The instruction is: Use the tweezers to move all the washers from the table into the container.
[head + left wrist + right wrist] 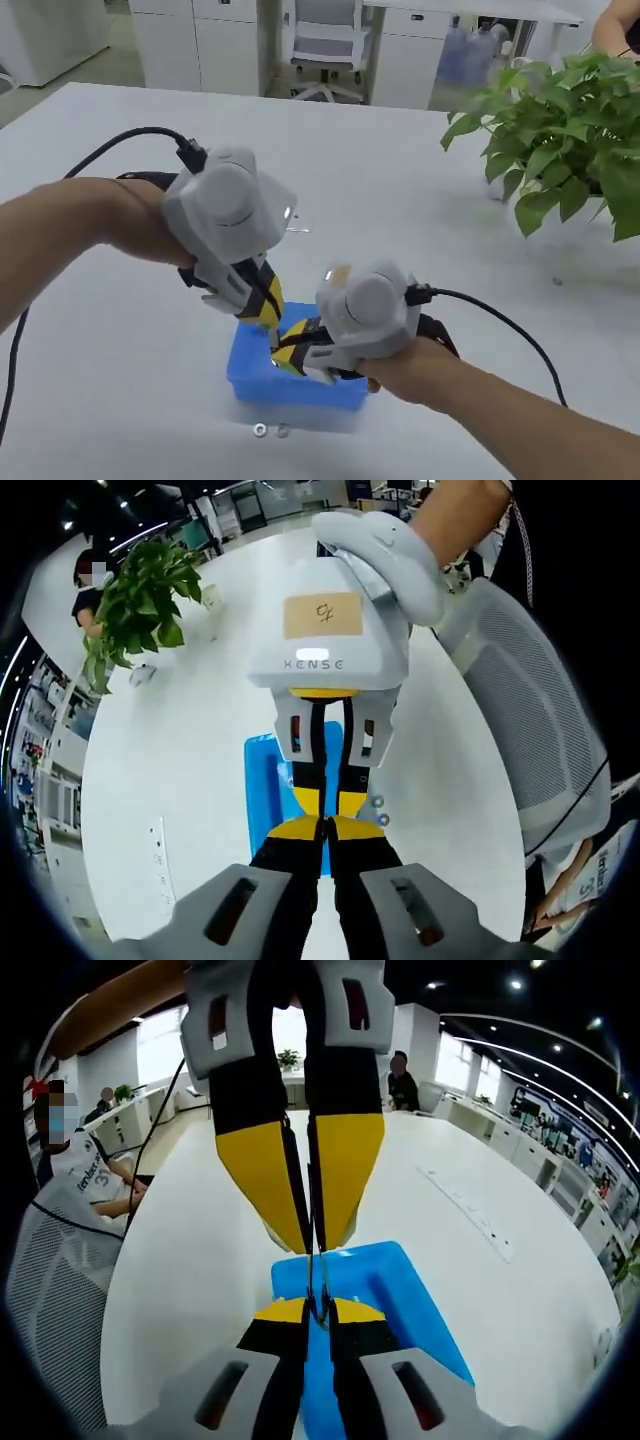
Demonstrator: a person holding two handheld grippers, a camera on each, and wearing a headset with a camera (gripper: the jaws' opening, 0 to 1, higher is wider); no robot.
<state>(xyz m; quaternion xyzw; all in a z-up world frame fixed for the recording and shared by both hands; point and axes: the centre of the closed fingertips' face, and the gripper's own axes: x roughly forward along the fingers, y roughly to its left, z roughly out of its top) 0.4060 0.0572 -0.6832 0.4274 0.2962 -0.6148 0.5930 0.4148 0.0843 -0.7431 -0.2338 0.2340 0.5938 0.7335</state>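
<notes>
thin metal tweezers over blue rectangular plastic container | left claw, right claw both pinched on them | two small silver washers on white table just beside container | best: keep tips aligned, release one claw slowly

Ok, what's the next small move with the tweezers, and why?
Probably swing the tweezers down toward the two washers: they lie on the table beside the blue container, while the right gripper, shut on the tweezers, hovers above it.
</notes>
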